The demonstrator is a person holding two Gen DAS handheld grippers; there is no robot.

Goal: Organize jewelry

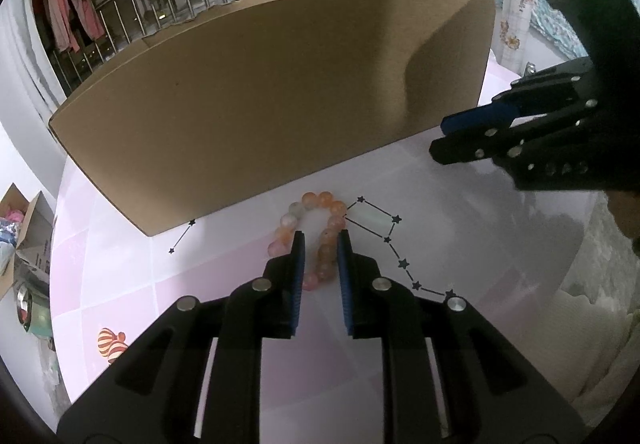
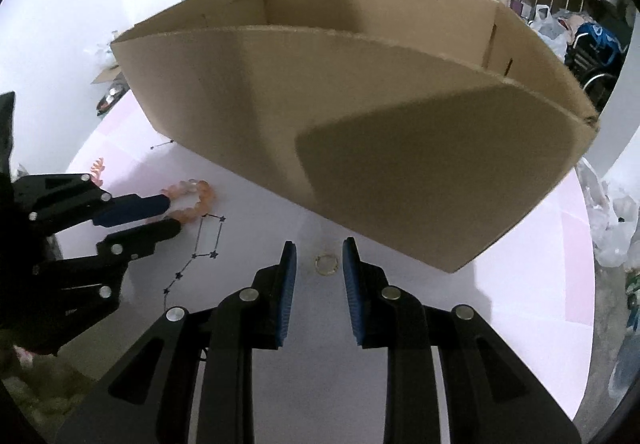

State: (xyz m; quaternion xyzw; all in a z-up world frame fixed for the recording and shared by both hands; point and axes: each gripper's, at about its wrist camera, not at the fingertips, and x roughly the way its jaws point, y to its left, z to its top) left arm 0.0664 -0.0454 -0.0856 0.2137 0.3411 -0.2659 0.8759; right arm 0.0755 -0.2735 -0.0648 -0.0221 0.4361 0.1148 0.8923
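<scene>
Left gripper (image 1: 320, 244) is straddling, pads not pressing, one strand of the peach round-bead bracelet (image 1: 316, 203) at 12 o'clock, risking slip-out; right gripper (image 2: 319, 250) is unclenched around the small metal ring (image 2: 327, 264).

Beaded bracelet (image 1: 316, 236): translucent beads in peach, orange and pale pink, a few milky white. Ring (image 2: 327, 264): pale golden, thin. Cardboard box (image 1: 280, 103): plain brown, unprinted, darker where shadowed. Table top (image 1: 460, 244): glossy white with pale pink squares, printed with a black constellation pattern (image 1: 390, 240) of small stars joined by thin lines, plus a red-and-white striped motif (image 1: 112, 346) near one edge. Left gripper (image 1: 320, 256) and right gripper (image 2: 319, 264): black bodies, blue ribbed finger pads, silver round rivets
</scene>
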